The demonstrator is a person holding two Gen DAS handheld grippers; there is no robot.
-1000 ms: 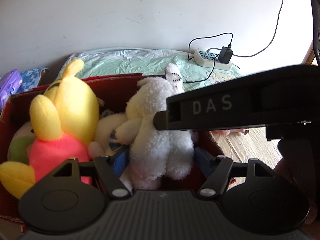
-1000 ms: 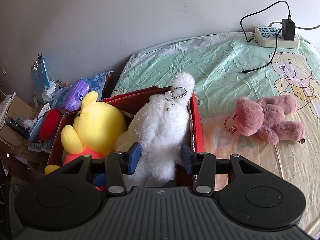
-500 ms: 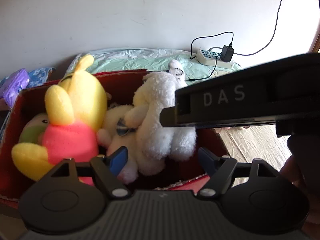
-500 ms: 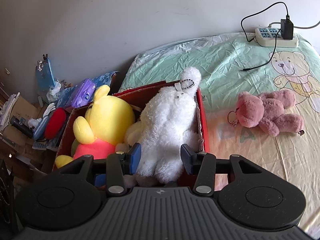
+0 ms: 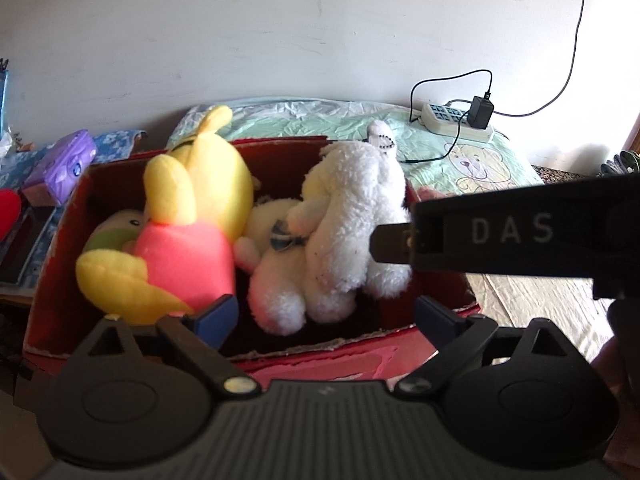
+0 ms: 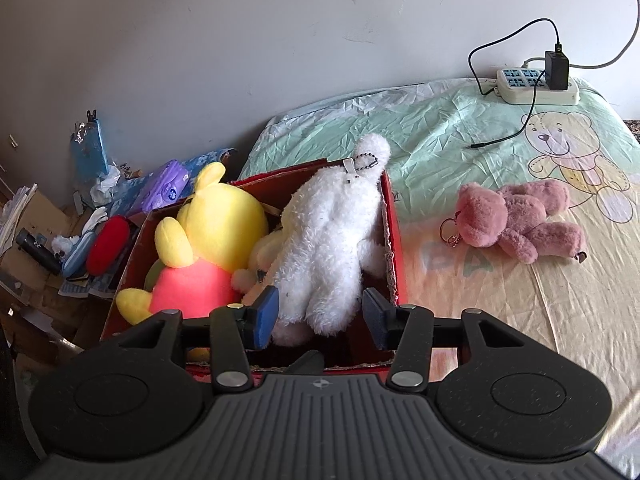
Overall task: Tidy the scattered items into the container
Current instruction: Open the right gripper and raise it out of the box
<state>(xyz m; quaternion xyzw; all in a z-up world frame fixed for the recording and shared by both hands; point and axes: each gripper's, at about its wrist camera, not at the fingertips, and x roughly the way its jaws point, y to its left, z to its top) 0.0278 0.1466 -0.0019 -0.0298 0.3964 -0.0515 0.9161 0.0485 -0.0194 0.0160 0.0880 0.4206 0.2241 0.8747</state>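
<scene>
A: What is seen from the left wrist?
B: A bed (image 5: 500, 160) against a white wall. The left gripper (image 5: 326, 316) is opening wide over the red box (image 5: 56, 280); nothing is held. The white toy (image 5: 352, 220) lies inside.

A: And from the right wrist?
B: The right gripper (image 6: 318, 314) stands narrow, with its jaws opening, around the white toy's (image 6: 328, 240) near end; pressing cannot be told. The pink bear (image 6: 516, 216) is left on the bed, far right, lying crosswise, nearer the right hand.
</scene>
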